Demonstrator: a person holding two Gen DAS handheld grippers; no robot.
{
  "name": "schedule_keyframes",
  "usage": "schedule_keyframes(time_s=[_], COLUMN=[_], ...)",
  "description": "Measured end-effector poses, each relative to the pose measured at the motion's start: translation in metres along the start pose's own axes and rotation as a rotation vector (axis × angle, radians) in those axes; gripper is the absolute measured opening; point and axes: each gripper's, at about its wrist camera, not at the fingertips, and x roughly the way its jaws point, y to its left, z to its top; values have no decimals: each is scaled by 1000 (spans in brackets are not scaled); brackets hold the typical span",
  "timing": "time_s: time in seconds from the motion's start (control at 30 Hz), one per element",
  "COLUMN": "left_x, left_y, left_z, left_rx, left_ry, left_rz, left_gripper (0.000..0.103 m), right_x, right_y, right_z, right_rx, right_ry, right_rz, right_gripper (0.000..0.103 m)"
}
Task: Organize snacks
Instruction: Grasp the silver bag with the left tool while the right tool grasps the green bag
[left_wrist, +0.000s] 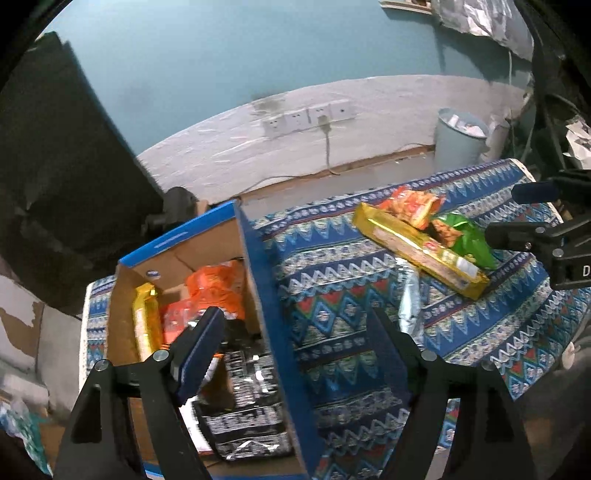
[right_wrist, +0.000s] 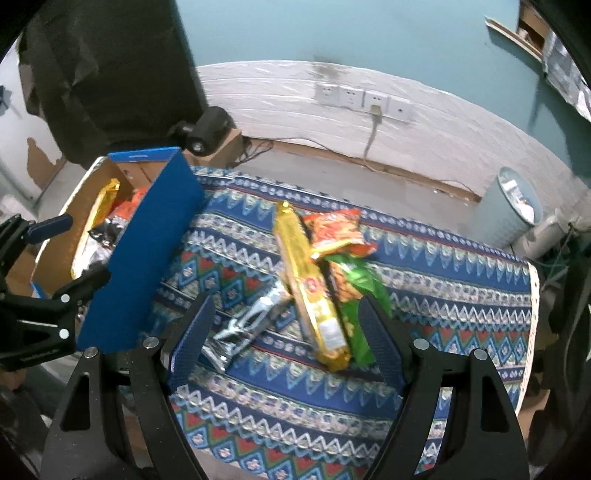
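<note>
**Both grippers open and empty beside the snack box**

The cardboard box (left_wrist: 255, 266), blue outside and brown inside, stands at one end of the patterned cloth (left_wrist: 332, 295) and serves as the landmark here.

The left gripper (left_wrist: 295, 332) straddles the box's near blue wall: one finger hangs over the box's inside, the other over the cloth just outside it. Its jaws stand wide apart with nothing between the pads. Inside the box, below the inner finger, lie a gold packet (left_wrist: 146, 317), an orange packet (left_wrist: 218, 288) and a black-and-silver packet (left_wrist: 247, 387).

The right gripper (right_wrist: 284, 325) hovers over the cloth well away from the box, jaws likewise spread and gripping nothing. Just beyond its fingertips, outside the box, lies a cluster of snacks: a long gold biscuit packet (right_wrist: 310, 284) running lengthwise toward the gripper, an orange bag (right_wrist: 336, 232) at its far end, and a green bag (right_wrist: 354, 291) touching its side, reaching under the gripper's right finger. A silver wrapper (right_wrist: 243, 325) lies between that cluster and the box, near the gripper's left finger.
</note>
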Motion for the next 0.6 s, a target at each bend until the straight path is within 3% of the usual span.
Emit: schedule_keyframes(time_s=[0.2,0.4,0.6], left_x=[11,29,56], left_y=[-18,-30,-37], left_z=[12,23,34], left_rx=[19,16,6], left_ry=[30,69,128], left_rz=[-32,-66,-99], left_gripper=[81,81,81], right_x=[3,10,40], right_y=[-32,-59,-82], right_z=[-5,4,14], right_rx=[56,13,-28], right_ry=[52,114,195], right_rz=[26,-11,5], right_gripper=[80,80,80])
